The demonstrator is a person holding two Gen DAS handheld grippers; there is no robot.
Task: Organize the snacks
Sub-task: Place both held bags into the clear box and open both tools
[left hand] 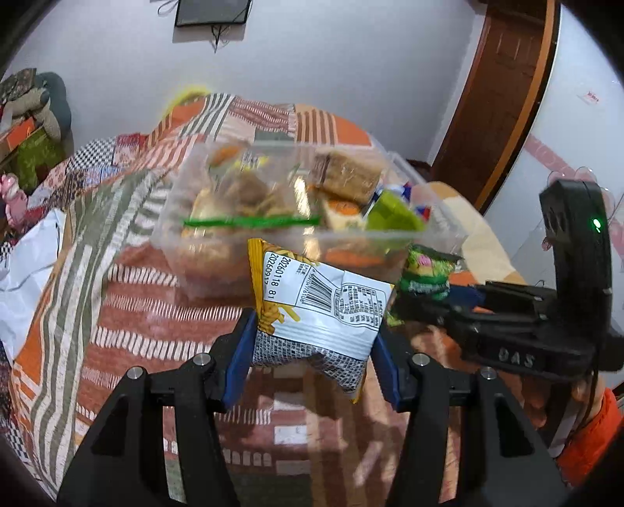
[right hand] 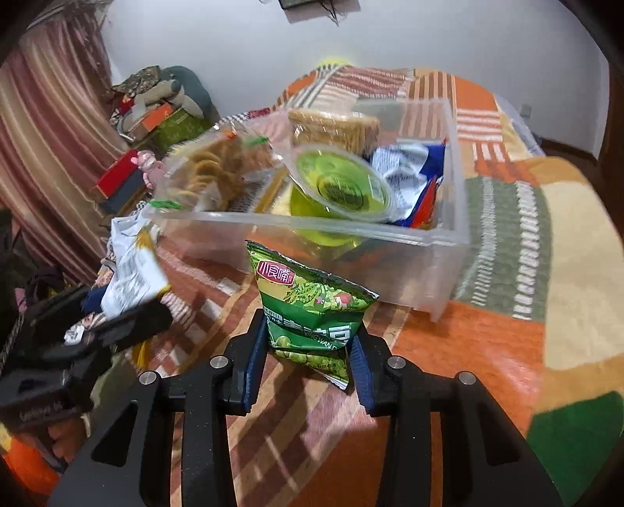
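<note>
We hold two snacks low in each frame: the left gripper [left hand: 314, 351] pinches a yellow-and-white foil packet [left hand: 319, 304], the right gripper [right hand: 308, 351] clamps a green pea packet [right hand: 308, 312]. The clear plastic bin [right hand: 448, 238] lies just beyond both, mid-frame, on the patchwork quilt [right hand: 487, 343]; white wall [right hand: 429, 35] behind.

Pretty busy room tbh. The bed's got a patchwork blanket [right hand: 507, 331] in orange, green and cream stripes. Striped pinkish curtain [right hand: 46, 156] hangs on the left, with a heap of clothes and boxes [right hand: 156, 105] piled by the white wall [left hand: 351, 58]. There's a brown wooden door [left hand: 503, 89] and a dark frame [left hand: 212, 11] hung up high.
</note>
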